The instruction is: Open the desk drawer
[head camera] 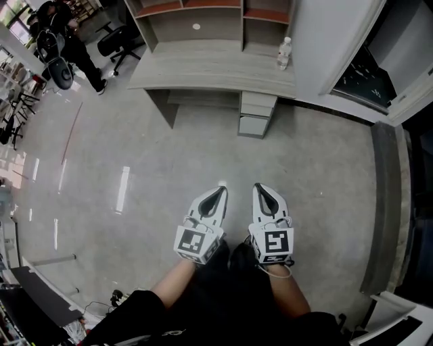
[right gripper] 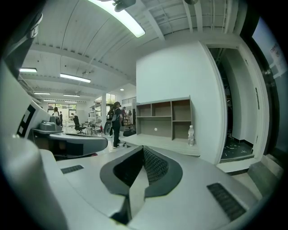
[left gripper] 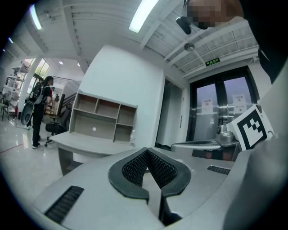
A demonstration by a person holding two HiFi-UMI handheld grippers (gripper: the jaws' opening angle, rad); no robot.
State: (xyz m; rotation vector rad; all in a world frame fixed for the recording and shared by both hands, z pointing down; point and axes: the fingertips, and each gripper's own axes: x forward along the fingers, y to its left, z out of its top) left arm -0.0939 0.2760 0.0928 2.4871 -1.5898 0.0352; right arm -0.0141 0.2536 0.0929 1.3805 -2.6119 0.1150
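The grey desk [head camera: 203, 71] stands far ahead across the floor, with a stack of shut drawers [head camera: 256, 113] under its right end. My left gripper [head camera: 220, 191] and right gripper [head camera: 260, 188] hang side by side over the floor, well short of the desk, both pointing toward it. Both are shut with nothing between the jaws. In the left gripper view the gripper [left gripper: 146, 150] has its ribbed pads meeting at the tip, with the desk [left gripper: 85, 143] small beyond them. The right gripper view shows the same closed tip on the gripper [right gripper: 143, 148], with the desk [right gripper: 166, 143] in the distance.
A water bottle [head camera: 284, 54] stands on the desk's right end under an open shelf unit [head camera: 203, 20]. A person [head camera: 67, 47] and an office chair [head camera: 115, 42] are at the far left. A white wall block [head camera: 331, 47] flanks the desk's right. Cables [head camera: 115, 297] lie near my feet.
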